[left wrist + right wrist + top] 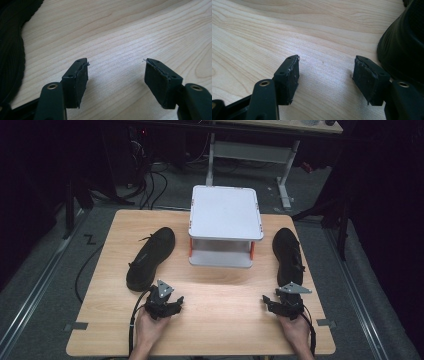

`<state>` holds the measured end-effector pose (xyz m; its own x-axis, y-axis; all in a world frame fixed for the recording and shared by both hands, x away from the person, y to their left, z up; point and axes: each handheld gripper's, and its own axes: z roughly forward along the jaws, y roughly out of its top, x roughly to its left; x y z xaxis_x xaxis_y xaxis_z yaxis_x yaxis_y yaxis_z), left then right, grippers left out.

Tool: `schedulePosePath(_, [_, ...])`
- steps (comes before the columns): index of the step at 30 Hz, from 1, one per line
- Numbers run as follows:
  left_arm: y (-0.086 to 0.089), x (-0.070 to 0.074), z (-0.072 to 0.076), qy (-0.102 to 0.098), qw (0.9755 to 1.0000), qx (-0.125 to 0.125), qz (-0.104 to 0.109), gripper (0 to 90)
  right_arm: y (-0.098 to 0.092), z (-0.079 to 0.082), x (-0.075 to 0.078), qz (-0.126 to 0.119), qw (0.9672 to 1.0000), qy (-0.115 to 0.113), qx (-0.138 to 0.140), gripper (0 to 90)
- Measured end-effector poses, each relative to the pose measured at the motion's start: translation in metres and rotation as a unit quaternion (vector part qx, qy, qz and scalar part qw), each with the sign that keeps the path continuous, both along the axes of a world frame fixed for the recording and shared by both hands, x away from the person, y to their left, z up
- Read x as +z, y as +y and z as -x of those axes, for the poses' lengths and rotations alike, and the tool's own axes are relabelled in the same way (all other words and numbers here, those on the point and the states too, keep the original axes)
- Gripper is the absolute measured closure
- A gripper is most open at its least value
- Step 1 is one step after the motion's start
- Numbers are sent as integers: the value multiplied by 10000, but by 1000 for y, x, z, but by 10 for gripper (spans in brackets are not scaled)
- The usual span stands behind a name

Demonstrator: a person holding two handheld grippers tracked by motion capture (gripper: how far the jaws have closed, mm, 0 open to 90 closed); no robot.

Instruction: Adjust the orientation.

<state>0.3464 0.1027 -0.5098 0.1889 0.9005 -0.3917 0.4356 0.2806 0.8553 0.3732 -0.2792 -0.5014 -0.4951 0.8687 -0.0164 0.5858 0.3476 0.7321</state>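
No readable text, label, brand, number or sign anywhere: none on either black shoe, on the white two-tier stand, or on the wooden tabletop.

Both hands come in from the near edge, each wrapped around the body of a gripper. The left hand (148, 327) holds the left gripper (172, 304) at the near left, angled toward the right, its jaws spread wide with nothing between them. The right hand (295, 330) holds the right gripper (269, 303) at the near right, angled toward the left, jaws likewise apart and empty.
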Motion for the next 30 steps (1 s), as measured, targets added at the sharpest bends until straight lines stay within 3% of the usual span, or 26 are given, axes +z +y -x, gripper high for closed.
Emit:
schedulePosePath(4, [3,5,3,-12,9998,-120,137,351,0,0,0,3,10000,-4,2,378])
schedulePosePath(9, [7,15,7,-76,9997,-234,78,361,0,0,0,3,10000,-2,-2,376])
schedulePosePath(15, [12,29,8,-233,9995,-188,95,360,0,0,0,0,10000,1,-10,375])
schedulePosePath(30, [29,62,5,-397,9991,-118,26,357,0,0,0,-1,10000,4,-47,374])
